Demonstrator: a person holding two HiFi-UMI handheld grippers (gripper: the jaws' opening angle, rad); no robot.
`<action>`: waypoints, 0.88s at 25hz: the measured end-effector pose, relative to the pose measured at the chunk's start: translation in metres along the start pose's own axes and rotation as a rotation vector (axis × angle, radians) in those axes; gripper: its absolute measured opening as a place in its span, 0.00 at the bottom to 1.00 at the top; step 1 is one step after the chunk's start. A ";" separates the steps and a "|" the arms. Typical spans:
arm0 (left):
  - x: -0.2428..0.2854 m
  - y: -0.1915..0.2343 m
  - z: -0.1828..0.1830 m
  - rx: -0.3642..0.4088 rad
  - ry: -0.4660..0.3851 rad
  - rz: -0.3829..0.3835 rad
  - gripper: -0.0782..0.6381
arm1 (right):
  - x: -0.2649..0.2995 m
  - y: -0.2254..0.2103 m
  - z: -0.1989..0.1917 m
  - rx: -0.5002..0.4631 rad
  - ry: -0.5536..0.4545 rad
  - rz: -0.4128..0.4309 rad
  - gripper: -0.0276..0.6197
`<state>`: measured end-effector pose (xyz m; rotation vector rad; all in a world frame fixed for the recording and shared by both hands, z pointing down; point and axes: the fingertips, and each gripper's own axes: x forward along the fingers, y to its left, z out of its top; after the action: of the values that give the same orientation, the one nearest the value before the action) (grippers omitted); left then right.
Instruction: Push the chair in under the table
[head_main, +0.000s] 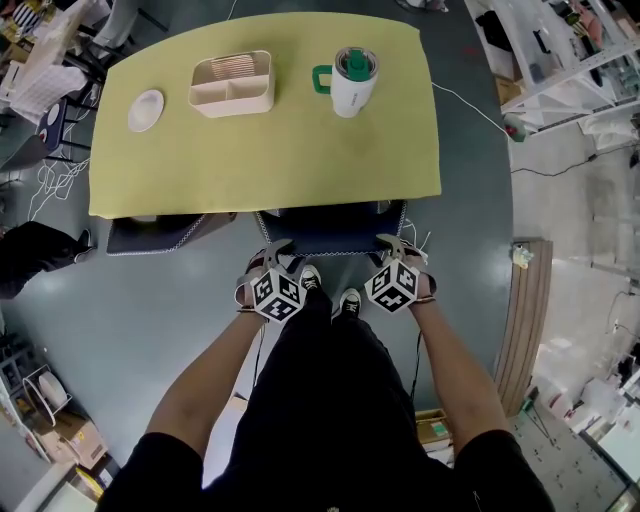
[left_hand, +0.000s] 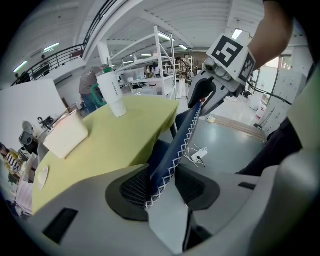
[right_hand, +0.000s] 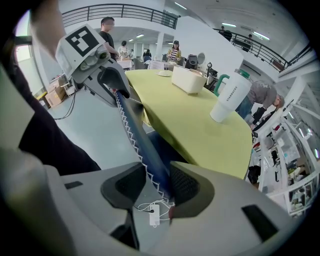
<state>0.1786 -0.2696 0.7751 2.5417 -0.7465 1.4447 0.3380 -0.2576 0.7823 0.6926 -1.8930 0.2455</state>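
Observation:
A dark blue chair with white stitching stands half under the yellow-green table, only its backrest showing past the table's near edge. My left gripper grips the backrest's left end and my right gripper its right end. In the left gripper view the stitched backrest edge runs between the left gripper's pads toward the right gripper. In the right gripper view the same edge sits in the right gripper, with the left gripper at its far end.
On the table stand a white cup with a green lid, a beige divided tray and a small white plate. A second chair is tucked in at the left. A power strip lies on the floor; shelving stands at right.

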 end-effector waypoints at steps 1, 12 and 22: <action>0.001 0.004 0.002 0.001 -0.001 0.002 0.33 | 0.001 -0.003 0.002 0.000 0.000 -0.003 0.28; 0.010 0.022 0.011 0.008 0.012 0.017 0.33 | 0.007 -0.022 0.012 -0.009 -0.020 0.006 0.28; 0.008 0.018 0.004 0.000 0.057 0.031 0.35 | 0.003 -0.013 0.010 -0.050 -0.051 0.086 0.28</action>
<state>0.1759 -0.2896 0.7771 2.4880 -0.7806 1.5204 0.3373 -0.2739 0.7790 0.5895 -1.9732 0.2366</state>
